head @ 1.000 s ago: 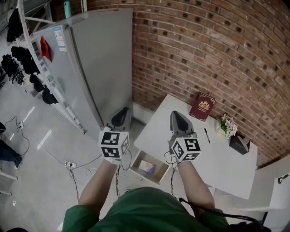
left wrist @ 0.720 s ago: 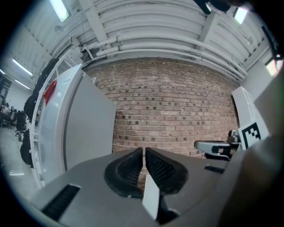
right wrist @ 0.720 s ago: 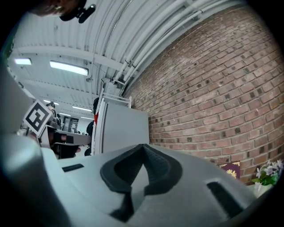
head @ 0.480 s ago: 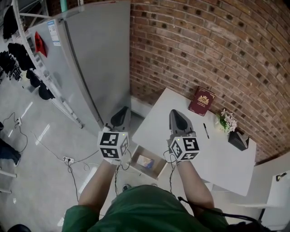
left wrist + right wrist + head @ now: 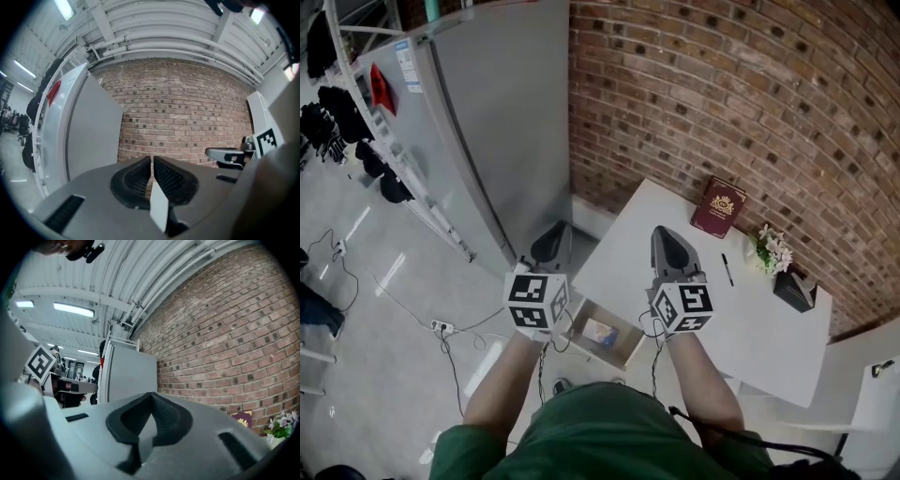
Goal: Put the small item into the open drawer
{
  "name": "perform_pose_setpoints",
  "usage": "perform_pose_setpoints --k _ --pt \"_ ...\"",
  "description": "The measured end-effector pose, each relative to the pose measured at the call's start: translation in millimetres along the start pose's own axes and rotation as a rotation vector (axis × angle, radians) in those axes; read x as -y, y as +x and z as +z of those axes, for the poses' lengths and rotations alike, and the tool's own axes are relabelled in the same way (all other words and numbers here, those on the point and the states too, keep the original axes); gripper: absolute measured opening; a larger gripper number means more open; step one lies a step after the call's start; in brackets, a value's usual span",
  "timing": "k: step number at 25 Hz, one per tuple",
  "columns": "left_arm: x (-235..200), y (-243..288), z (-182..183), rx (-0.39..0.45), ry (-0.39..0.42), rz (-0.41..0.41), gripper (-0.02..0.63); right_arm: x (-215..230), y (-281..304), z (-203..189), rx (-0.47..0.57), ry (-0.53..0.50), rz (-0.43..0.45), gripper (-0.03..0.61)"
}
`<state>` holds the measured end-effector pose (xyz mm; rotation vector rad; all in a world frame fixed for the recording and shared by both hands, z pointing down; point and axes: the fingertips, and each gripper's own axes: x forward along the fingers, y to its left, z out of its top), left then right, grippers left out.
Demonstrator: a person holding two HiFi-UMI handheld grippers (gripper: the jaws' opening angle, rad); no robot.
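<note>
Bluish, the small item (image 5: 602,334) is lying inside the open drawer (image 5: 581,325) at lower centre. Left gripper (image 5: 151,161) is showing a thin slit and right gripper (image 5: 151,397) is pressing shut, both carrying nothing. Keeping them clear of the drawer is probably mattering most.

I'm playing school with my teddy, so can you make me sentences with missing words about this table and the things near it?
1. The white table stands against a ____ wall.
2. A dark red ____ lies on the table, near the flowers.
3. The drawer is not shut, it is ____.
Missing words: brick; book; open.
</note>
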<state>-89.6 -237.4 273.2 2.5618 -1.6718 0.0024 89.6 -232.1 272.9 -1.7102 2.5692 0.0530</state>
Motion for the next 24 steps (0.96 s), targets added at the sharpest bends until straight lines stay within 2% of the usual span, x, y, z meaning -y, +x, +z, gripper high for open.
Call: perform_pose_setpoints --k 24 --pt "30.9 21.4 -16.9 -0.029 0.009 0.035 0.018 36.8 -5.6 -16.7 -0.018 0.022 0.039 0.002"
